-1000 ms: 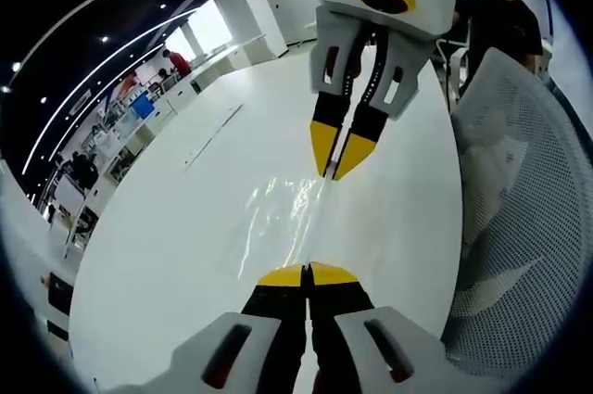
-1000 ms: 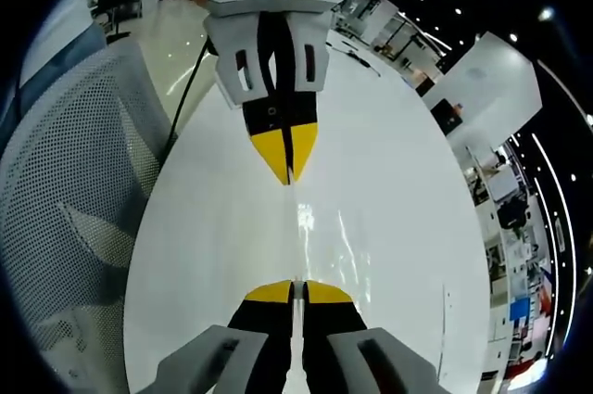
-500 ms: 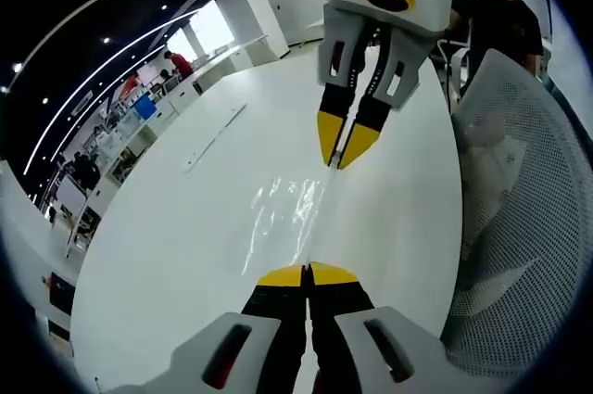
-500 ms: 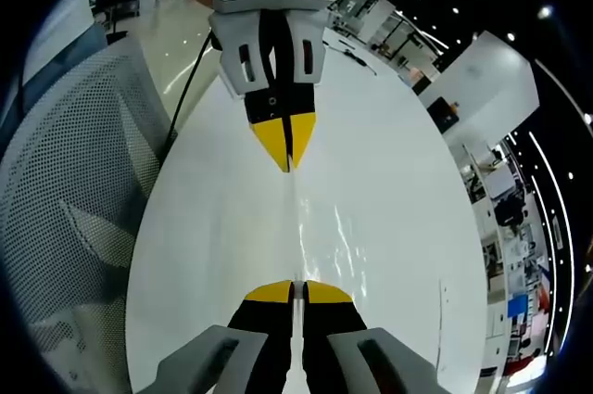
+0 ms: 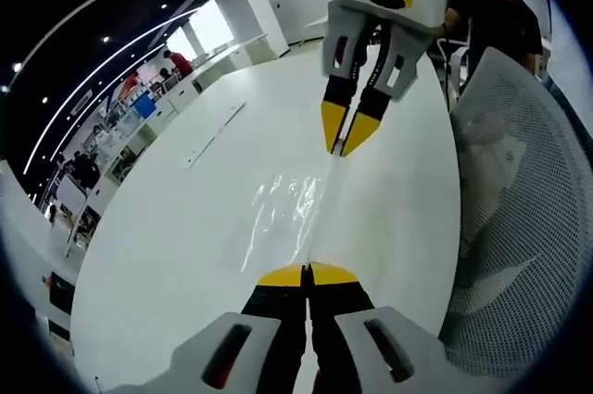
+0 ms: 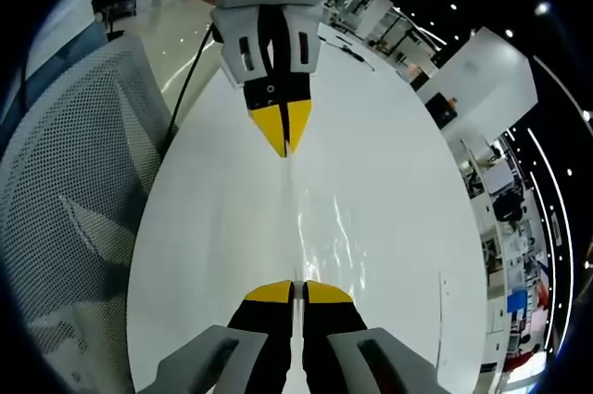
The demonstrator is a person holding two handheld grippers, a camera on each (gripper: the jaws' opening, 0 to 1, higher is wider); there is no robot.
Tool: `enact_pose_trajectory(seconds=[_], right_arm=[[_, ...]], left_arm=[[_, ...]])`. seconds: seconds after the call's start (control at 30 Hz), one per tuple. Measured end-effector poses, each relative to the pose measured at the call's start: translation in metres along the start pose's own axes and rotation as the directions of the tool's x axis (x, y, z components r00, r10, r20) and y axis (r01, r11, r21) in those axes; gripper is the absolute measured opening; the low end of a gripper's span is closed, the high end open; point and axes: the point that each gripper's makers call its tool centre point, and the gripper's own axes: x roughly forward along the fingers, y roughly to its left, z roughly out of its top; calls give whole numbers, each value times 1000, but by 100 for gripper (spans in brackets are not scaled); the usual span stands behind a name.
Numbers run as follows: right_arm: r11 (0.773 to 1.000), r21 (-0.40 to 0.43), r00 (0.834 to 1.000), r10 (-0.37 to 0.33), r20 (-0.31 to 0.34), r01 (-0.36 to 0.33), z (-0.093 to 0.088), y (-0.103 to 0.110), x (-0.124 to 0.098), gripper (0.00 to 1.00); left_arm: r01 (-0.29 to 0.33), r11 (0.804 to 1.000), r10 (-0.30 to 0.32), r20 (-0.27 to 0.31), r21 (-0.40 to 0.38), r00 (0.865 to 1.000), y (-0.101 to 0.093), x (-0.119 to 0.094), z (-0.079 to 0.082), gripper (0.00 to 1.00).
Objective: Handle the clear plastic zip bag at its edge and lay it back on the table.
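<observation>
Clear plastic is glinting between my two tools. In the left gripper view, I'm seeing my left gripper [image 5: 307,271] pinching the near edge of the zip bag [image 5: 295,213], jaws together on it, and the right gripper [image 5: 345,146] is clamping the far edge opposite. The bag is stretching taut between them over the white table [image 5: 176,255], with a mesh chair [image 5: 528,227] sitting on the right.

In the right gripper view, my right gripper [image 6: 297,288] is nipping the near edge, the left gripper [image 6: 284,146] is gripping the far one, and the zip bag [image 6: 315,236] is hanging between them above the table [image 6: 398,181].
</observation>
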Motion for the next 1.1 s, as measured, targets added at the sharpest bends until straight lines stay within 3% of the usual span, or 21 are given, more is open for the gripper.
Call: enact_pose_trajectory(seconds=[1.1], right_arm=[[1000,8,1000,6,-21,-6,-13,1,-1,0]], left_arm=[[2,1000,-2,-17,-10,1000,2,-1,-10,0]])
